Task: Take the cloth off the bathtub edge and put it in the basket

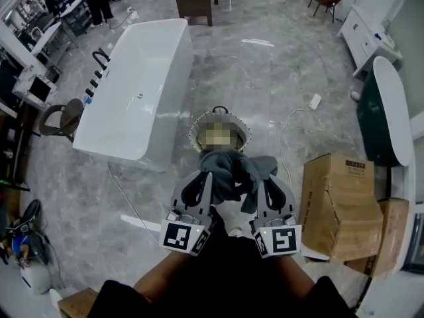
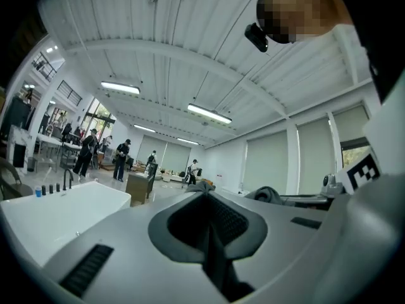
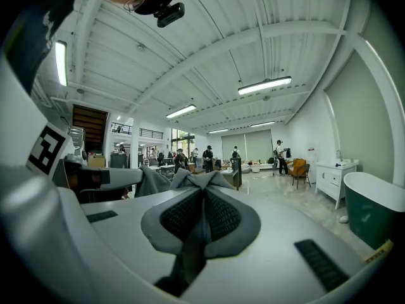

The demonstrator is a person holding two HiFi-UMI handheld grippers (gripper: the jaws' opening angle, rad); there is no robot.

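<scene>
Left gripper point(image 1: 203, 177), right gripper point(image 1: 260, 183) pinch cloth point(image 1: 228, 166) near basket point(image 1: 195, 135)

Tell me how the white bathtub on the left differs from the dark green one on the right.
The white bathtub is white all over; the dark green bathtub is dark outside with a white top. The white bathtub is boxy with straight sides, the dark green bathtub rounded at its end. The white bathtub has black taps beside it, while the dark green bathtub stands by cardboard boxes. Both stand on the grey floor.
</scene>
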